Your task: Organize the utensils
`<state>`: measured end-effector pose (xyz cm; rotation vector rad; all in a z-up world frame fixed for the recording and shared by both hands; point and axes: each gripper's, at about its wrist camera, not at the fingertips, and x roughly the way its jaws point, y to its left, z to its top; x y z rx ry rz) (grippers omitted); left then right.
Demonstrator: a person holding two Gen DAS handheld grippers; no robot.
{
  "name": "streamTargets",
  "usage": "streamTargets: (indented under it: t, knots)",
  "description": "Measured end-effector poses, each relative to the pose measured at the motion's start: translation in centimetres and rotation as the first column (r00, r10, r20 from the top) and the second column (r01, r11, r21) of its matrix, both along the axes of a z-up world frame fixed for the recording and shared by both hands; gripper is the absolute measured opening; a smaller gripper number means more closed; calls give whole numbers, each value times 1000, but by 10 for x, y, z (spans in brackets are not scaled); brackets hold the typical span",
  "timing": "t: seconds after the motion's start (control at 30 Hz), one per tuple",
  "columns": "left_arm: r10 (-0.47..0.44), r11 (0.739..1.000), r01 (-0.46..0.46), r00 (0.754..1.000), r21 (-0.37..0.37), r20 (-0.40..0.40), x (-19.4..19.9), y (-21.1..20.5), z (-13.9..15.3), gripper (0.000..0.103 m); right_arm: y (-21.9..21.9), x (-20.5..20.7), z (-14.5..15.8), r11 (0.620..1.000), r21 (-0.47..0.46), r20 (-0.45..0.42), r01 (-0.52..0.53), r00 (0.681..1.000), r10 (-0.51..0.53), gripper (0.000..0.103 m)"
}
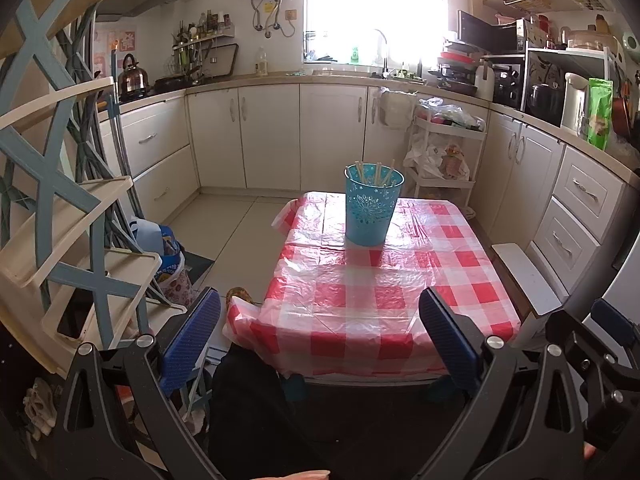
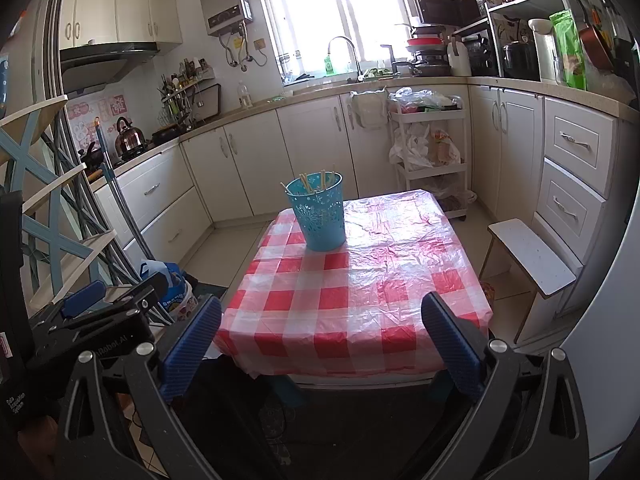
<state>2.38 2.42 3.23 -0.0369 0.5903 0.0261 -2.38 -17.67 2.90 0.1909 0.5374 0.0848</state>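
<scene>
A turquoise perforated bucket stands at the far end of a table with a red-and-white checked cloth. Several pale chopsticks stand inside it. In the right wrist view the bucket sits at the table's far left with the chopsticks in it. My left gripper is open and empty, held back from the table's near edge. My right gripper is open and empty, also at the near edge. The left gripper shows at the left of the right wrist view.
A blue-and-cream shelf rack stands close on the left with bags at its foot. A white stool stands right of the table. A white trolley and kitchen cabinets lie beyond.
</scene>
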Motion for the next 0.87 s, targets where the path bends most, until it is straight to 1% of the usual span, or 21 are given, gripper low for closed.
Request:
streamTargets:
  t: [0.1, 0.23, 0.27, 0.33, 0.37, 0.4, 0.47, 0.53, 0.67, 0.87]
  knots:
    - [-5, 999, 4, 1000, -33, -21, 3, 5, -2, 95, 0, 0, 0, 1000, 0, 0, 0, 1000, 0, 96]
    - [-19, 998, 17, 999, -56, -36, 5, 7, -4, 95, 0, 0, 0, 1000, 0, 0, 0, 1000, 0, 96]
    - [-32, 997, 29, 999, -71, -38, 5, 8, -5, 95, 0, 0, 0, 1000, 1, -1, -1, 1000, 1, 96]
    - [-73, 990, 67, 996, -125, -41, 7, 11, -8, 95, 0, 0, -2, 1000, 3, -5, -2, 1000, 2, 96]
    - [-94, 985, 88, 995, -145, -31, 7, 11, -10, 95, 1, 0, -5, 1000, 6, -7, -1, 1000, 2, 96]
    - [-98, 985, 93, 995, -142, -26, 6, 10, -12, 95, 1, -1, -6, 1000, 9, -8, 0, 1000, 0, 96]
    - [-96, 990, 94, 995, -103, -9, 3, 5, -12, 95, 2, -2, -8, 1000, 11, -4, 5, 1000, -5, 96]
    - [-98, 992, 98, 995, -84, 1, 0, 0, -10, 95, 3, -4, -8, 1000, 12, 6, 10, 1000, -10, 96]
    - [-54, 998, 54, 999, -30, 8, 0, -6, -6, 95, 6, -6, -5, 1000, 7, 22, 12, 1000, -12, 96]
    - [-35, 999, 35, 999, -32, -2, 2, -3, -5, 95, 7, -7, -3, 1000, 11, 27, 13, 1000, -13, 96]
